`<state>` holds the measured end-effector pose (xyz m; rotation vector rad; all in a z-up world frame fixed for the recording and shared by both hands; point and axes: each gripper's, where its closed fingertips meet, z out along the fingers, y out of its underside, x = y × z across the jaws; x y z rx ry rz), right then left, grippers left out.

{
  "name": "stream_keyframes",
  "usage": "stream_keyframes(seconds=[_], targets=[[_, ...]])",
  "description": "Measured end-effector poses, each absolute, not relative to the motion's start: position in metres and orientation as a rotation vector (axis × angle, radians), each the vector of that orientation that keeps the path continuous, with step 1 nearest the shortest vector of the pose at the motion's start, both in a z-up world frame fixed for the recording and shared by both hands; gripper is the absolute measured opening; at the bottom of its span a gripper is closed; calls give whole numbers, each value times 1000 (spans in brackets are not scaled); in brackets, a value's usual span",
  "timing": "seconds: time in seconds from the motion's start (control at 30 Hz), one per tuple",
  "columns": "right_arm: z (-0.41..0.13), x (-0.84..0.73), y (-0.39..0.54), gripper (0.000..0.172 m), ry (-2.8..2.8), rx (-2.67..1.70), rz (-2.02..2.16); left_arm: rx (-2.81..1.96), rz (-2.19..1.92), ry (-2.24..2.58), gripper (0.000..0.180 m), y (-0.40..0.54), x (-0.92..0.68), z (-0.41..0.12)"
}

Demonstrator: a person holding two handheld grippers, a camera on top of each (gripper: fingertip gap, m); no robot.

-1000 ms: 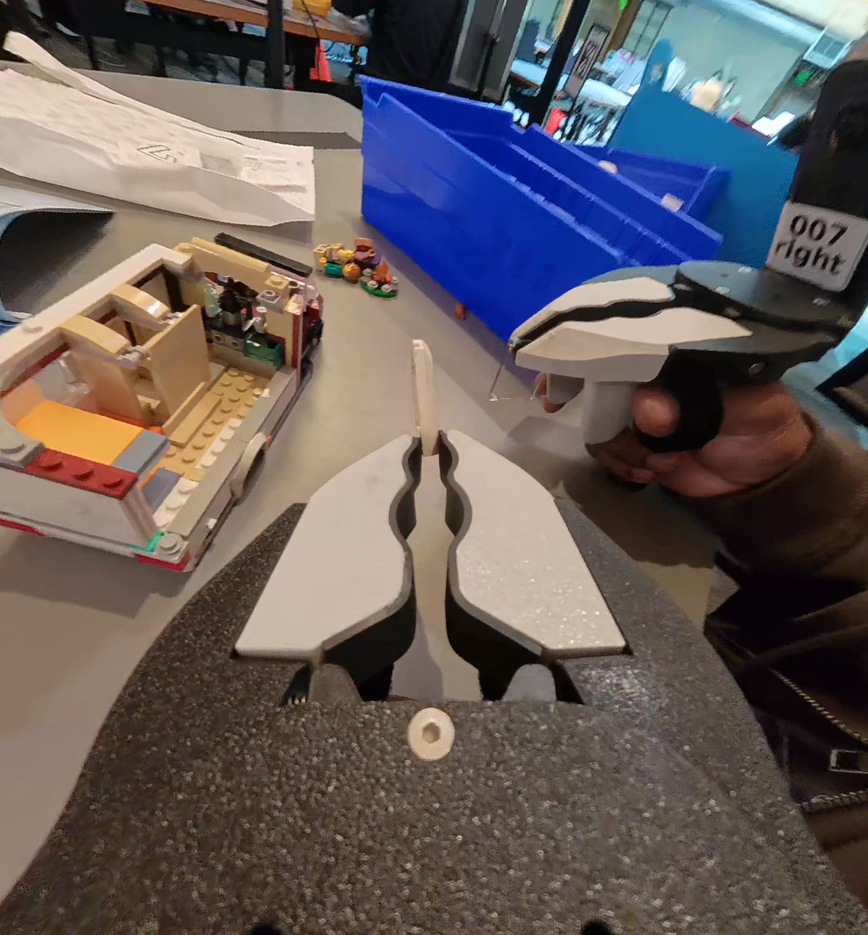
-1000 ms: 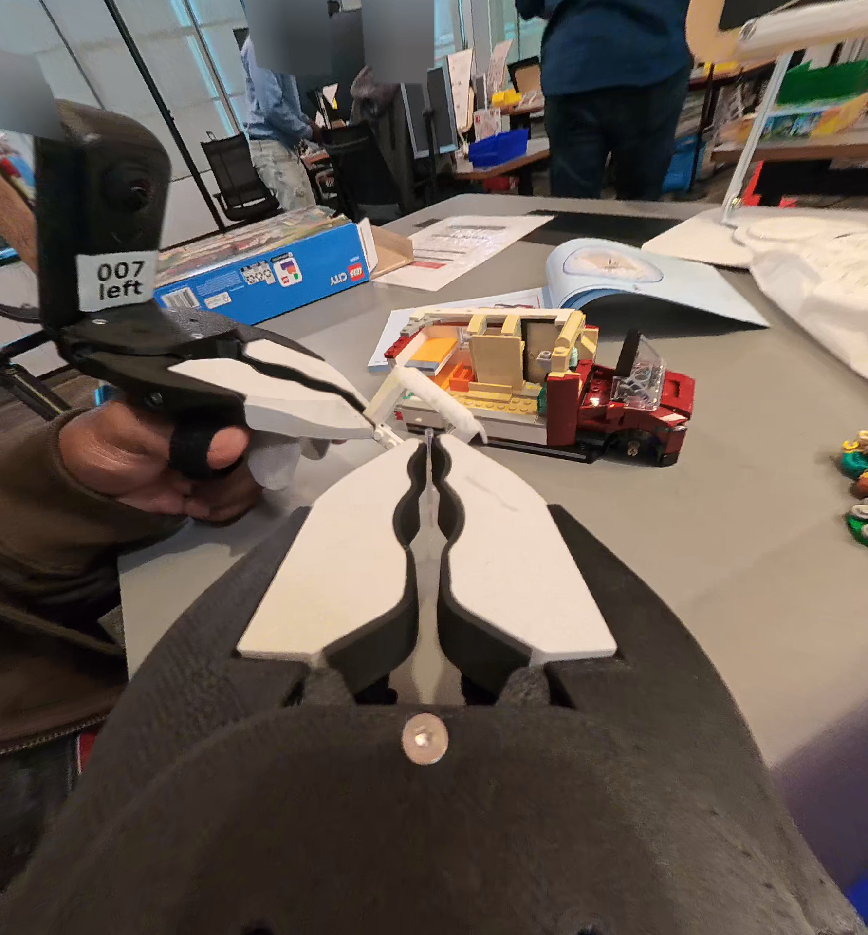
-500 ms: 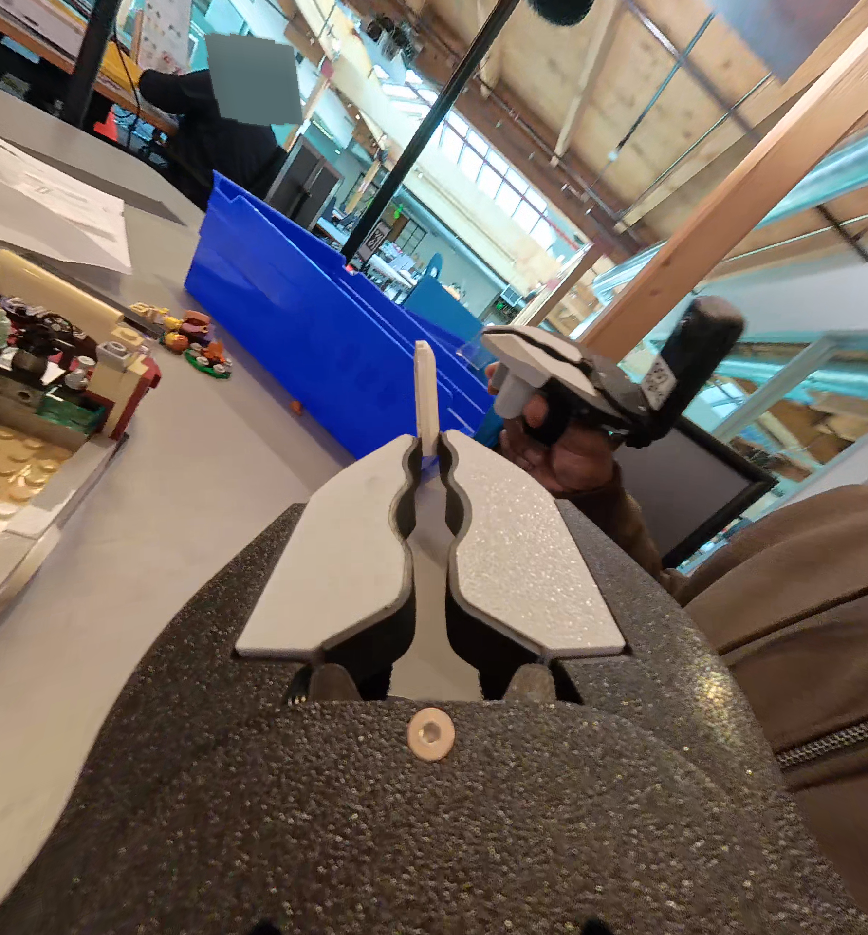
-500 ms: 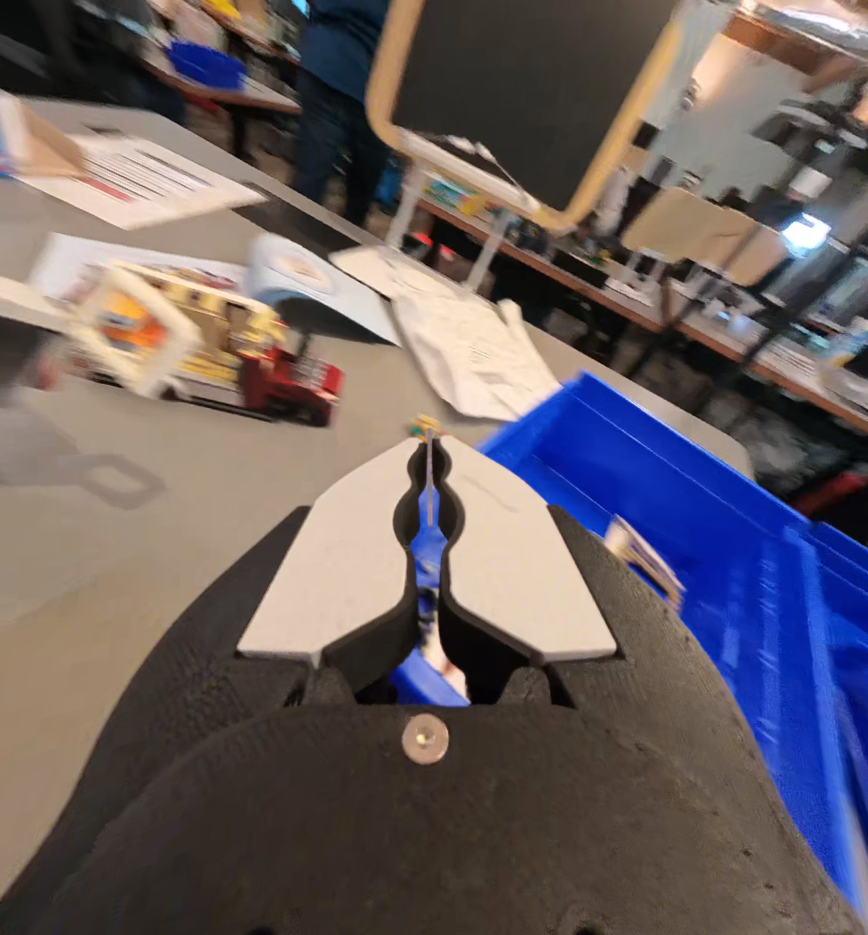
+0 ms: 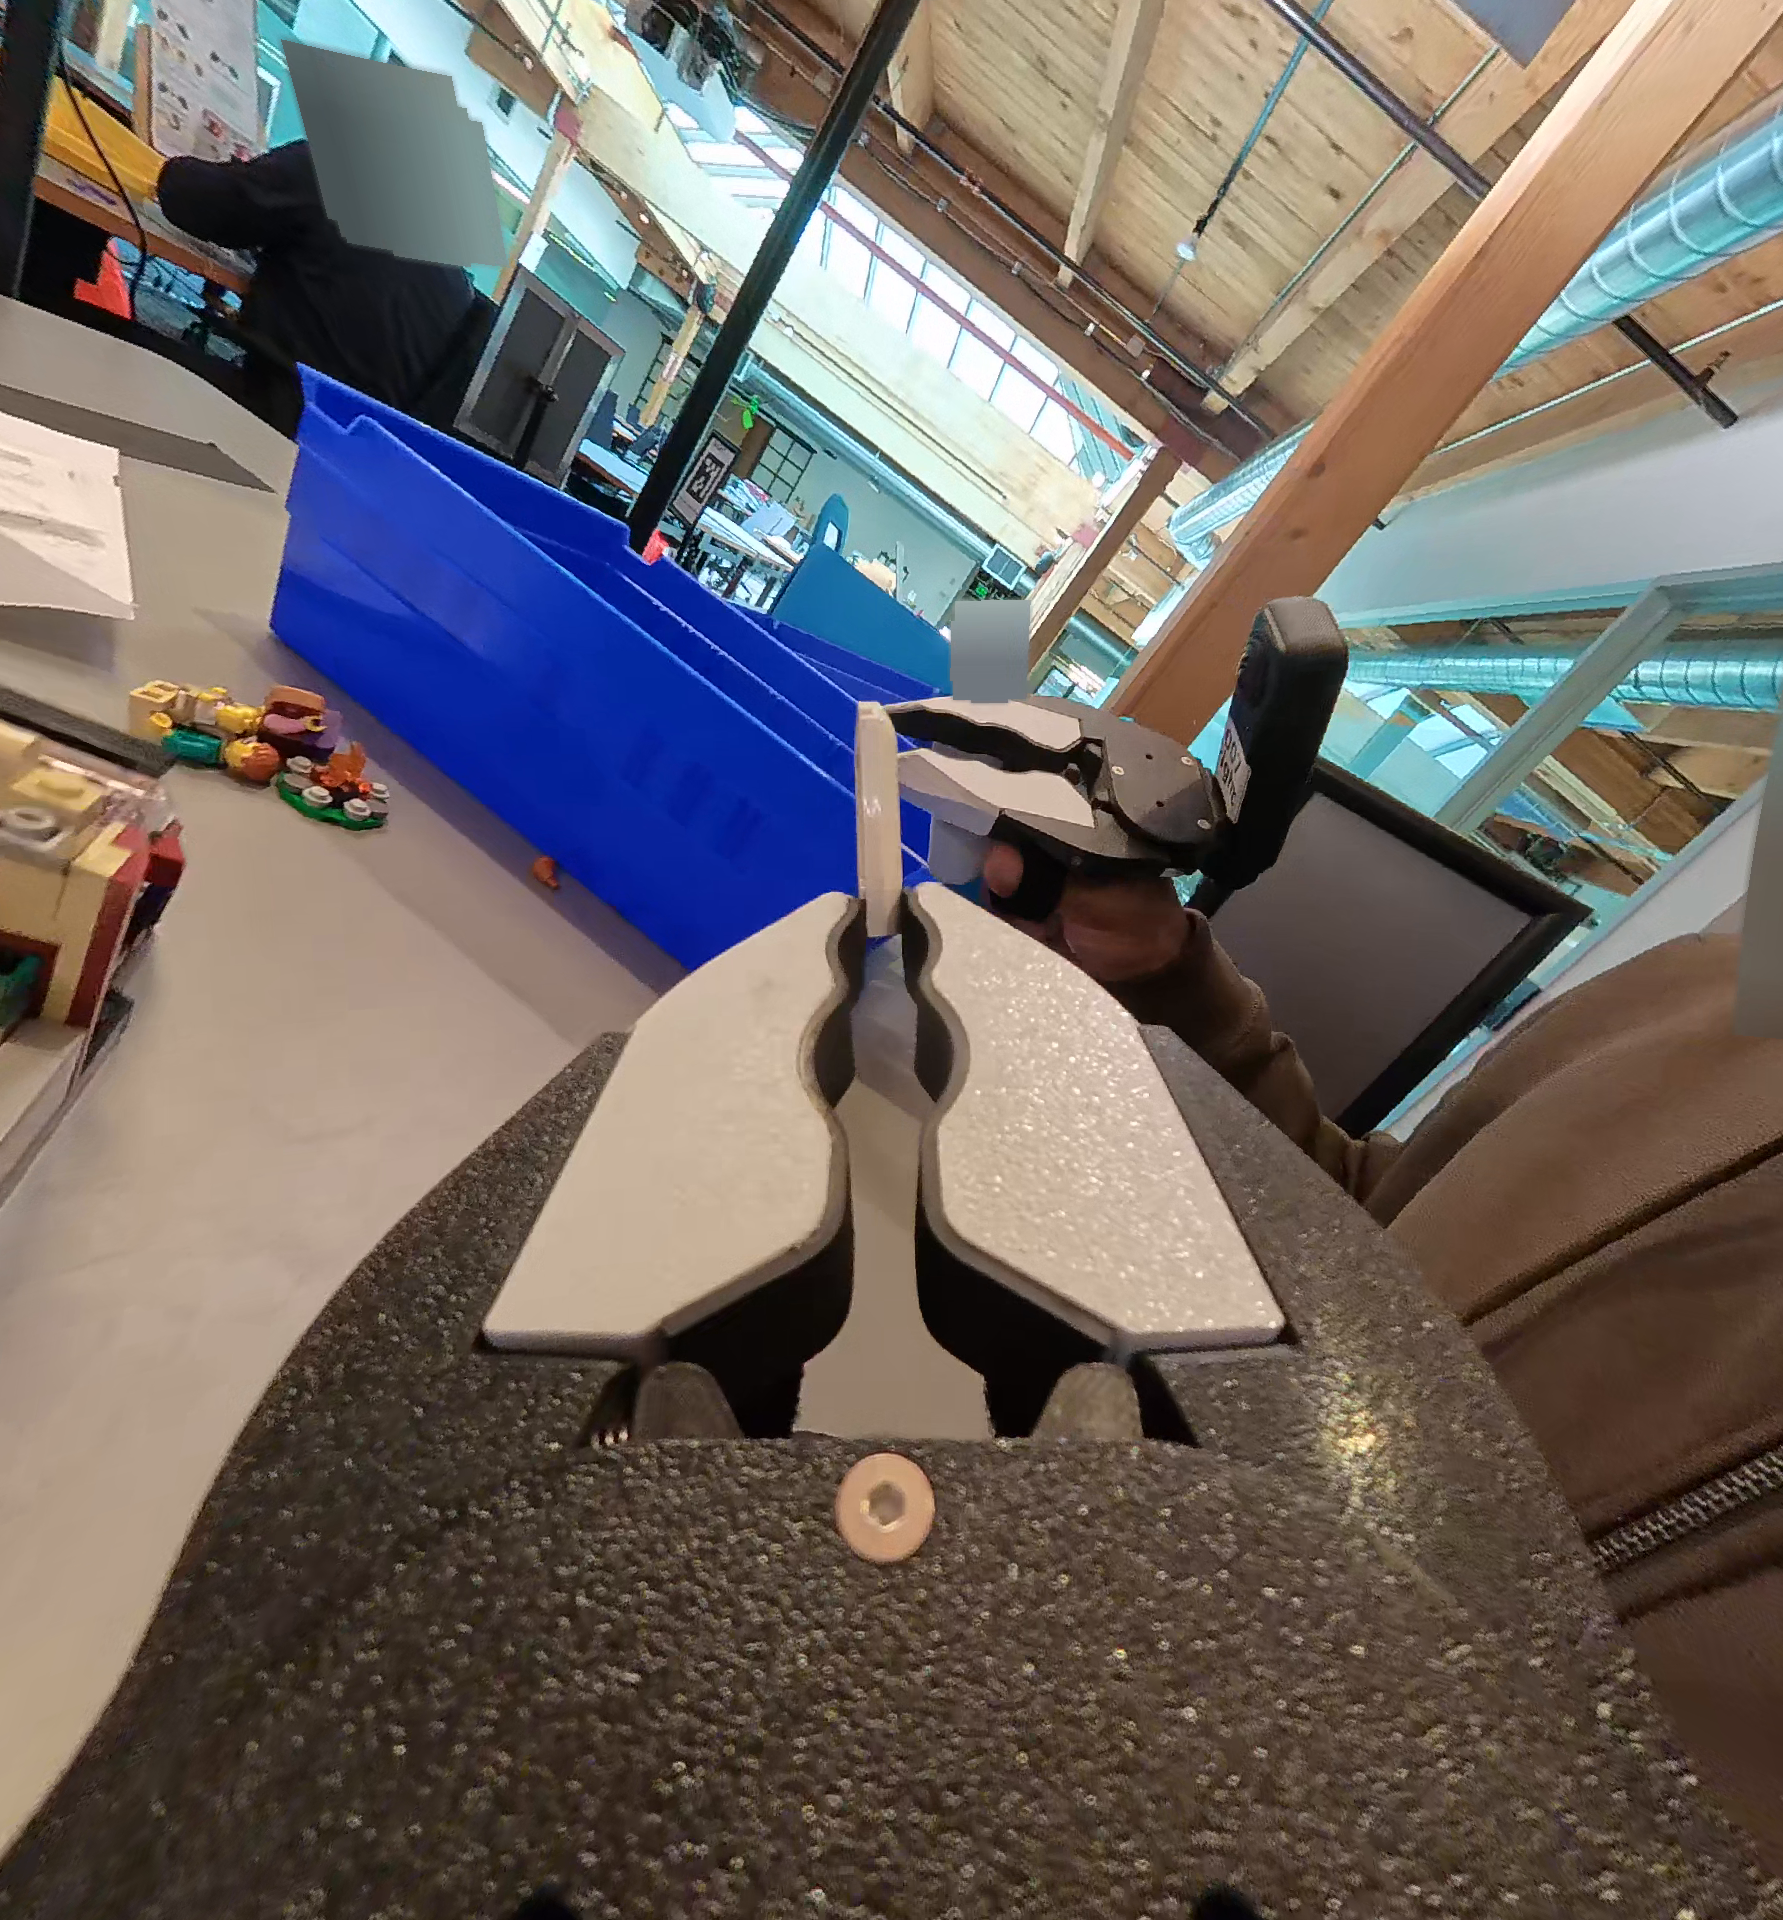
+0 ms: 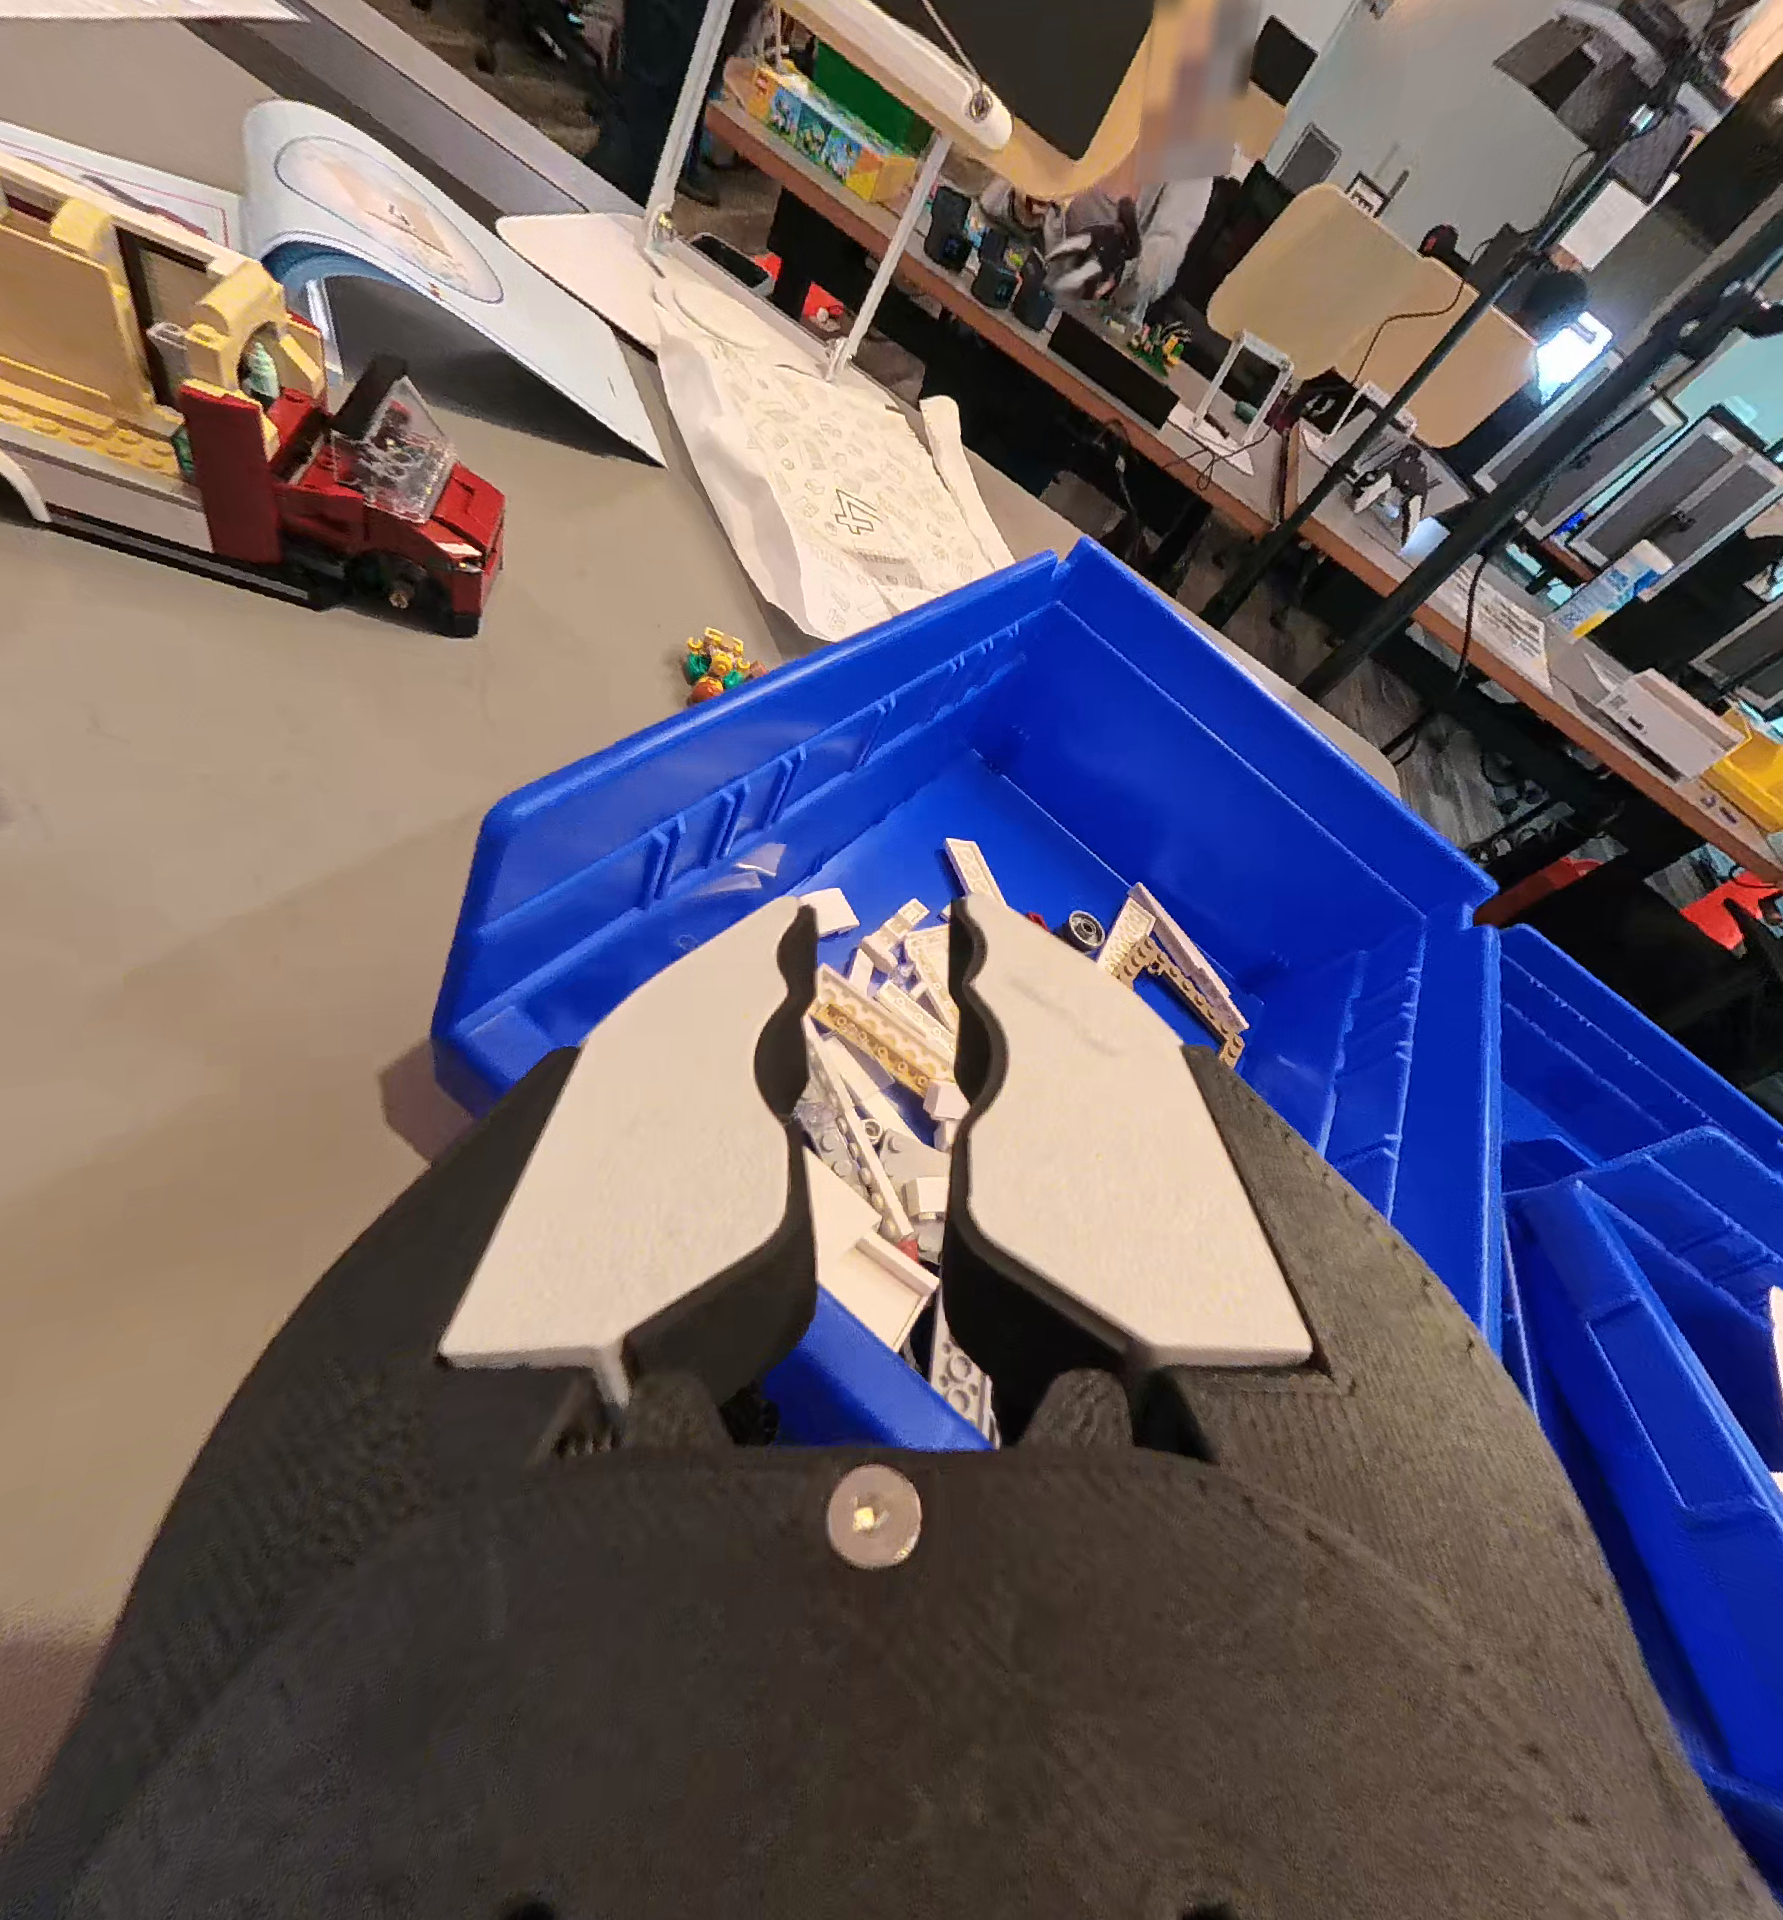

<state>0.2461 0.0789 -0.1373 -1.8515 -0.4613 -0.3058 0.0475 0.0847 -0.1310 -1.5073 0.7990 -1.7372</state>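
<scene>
Two grippers, two different states. Left gripper point(image 5: 879, 906) is clenched on a thin white plate piece point(image 5: 874, 805) that sticks straight up from its fingertips, edge-on, smooth and pale, raised above the grey table point(image 5: 326, 1049). Right gripper point(image 6: 879, 914) is spread apart with nothing between its fingers, hovering over a blue bin point(image 6: 1230, 790) of loose white and tan bricks point(image 6: 887, 1023). I'd keep that pinch square, a slim piece like that probably twists easily
</scene>
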Motion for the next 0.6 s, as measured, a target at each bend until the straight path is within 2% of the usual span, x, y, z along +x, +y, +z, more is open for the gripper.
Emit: stream_keyframes(seconds=[0.33, 0.43, 0.6], targets=[[-146, 248, 55, 30, -444, -1795, -212, -1401, -1478, 1218, 6, 78, 138, -83], [-150, 248, 54, 38, -419, -1798, -178, -1419, -1372, 1324, 8, 86, 185, -84], [-153, 249, 48, 50, -393, -1798, -162, -1470, -1163, 1420, 37, 99, 222, -111]])
